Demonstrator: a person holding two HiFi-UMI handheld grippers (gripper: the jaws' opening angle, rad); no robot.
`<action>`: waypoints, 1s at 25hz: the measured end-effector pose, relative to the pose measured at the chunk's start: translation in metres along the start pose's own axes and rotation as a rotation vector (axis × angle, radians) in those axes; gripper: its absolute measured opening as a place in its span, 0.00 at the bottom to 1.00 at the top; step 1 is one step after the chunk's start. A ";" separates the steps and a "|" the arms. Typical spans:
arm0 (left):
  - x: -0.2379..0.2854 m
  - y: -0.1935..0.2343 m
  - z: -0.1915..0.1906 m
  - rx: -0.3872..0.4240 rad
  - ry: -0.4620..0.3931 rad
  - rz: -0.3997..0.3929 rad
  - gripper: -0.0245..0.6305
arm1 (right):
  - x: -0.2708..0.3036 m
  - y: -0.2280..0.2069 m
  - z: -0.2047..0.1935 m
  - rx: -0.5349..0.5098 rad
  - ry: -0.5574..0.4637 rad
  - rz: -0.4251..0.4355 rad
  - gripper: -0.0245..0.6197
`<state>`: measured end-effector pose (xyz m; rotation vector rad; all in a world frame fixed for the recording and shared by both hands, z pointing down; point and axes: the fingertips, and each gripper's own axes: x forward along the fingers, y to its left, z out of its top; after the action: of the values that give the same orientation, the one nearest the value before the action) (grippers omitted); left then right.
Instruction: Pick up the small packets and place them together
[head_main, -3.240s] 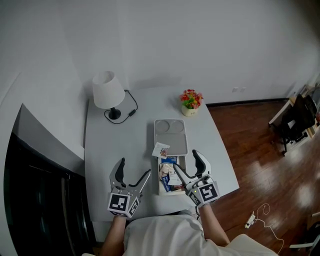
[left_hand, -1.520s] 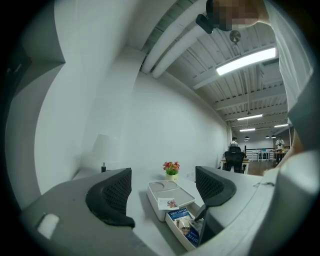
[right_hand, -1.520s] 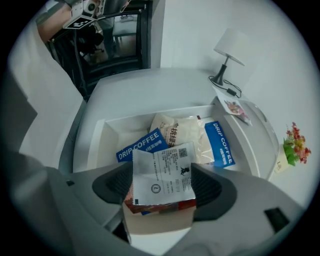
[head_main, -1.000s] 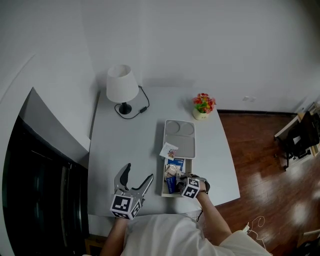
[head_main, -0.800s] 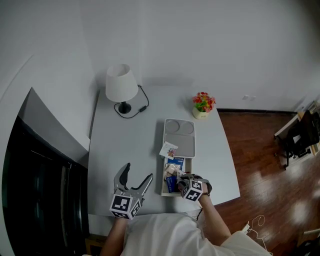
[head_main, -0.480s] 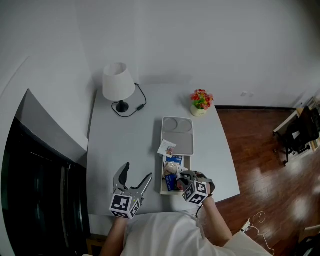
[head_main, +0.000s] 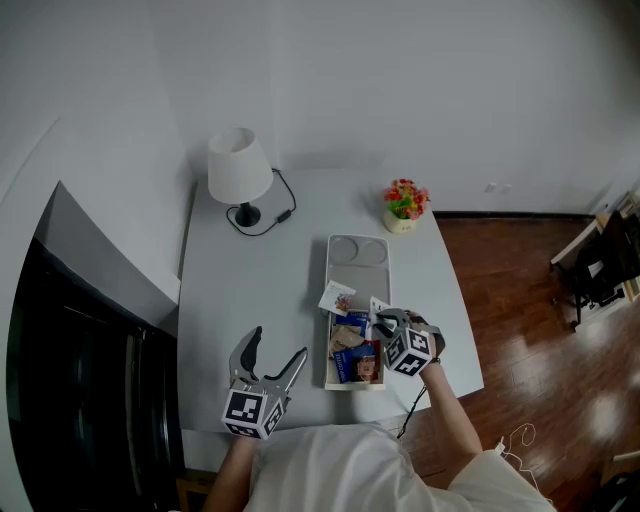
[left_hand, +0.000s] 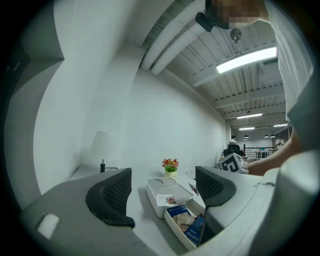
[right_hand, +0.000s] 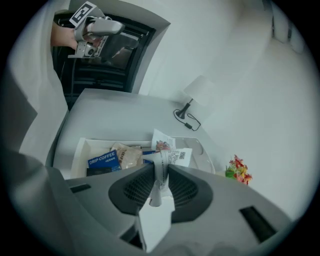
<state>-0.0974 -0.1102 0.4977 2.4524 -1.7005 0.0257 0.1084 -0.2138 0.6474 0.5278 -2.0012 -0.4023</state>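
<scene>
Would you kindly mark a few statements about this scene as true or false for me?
1. The right gripper is shut on a white packet. True.
2. The left gripper holds a packet. False: its jaws stand apart with nothing between them.
3. The lamp stands on the table. True.
4. The box is empty. False: several packets lie in it, among them a blue coffee packet.

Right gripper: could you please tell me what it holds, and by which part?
The right gripper pinches a white packet edge-on, its printed end sticking out past the jaws.
</scene>
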 end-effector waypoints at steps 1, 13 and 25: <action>0.000 0.002 0.000 0.000 0.000 0.004 0.65 | 0.004 -0.008 -0.002 0.004 0.003 -0.001 0.19; -0.005 0.009 0.010 0.021 -0.015 0.043 0.63 | 0.071 -0.047 -0.028 0.008 0.082 0.095 0.21; -0.012 0.017 0.009 0.022 -0.013 0.077 0.63 | 0.093 -0.038 -0.051 -0.004 0.158 0.172 0.26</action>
<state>-0.1185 -0.1062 0.4895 2.4060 -1.8090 0.0372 0.1220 -0.2983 0.7211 0.3697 -1.8754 -0.2510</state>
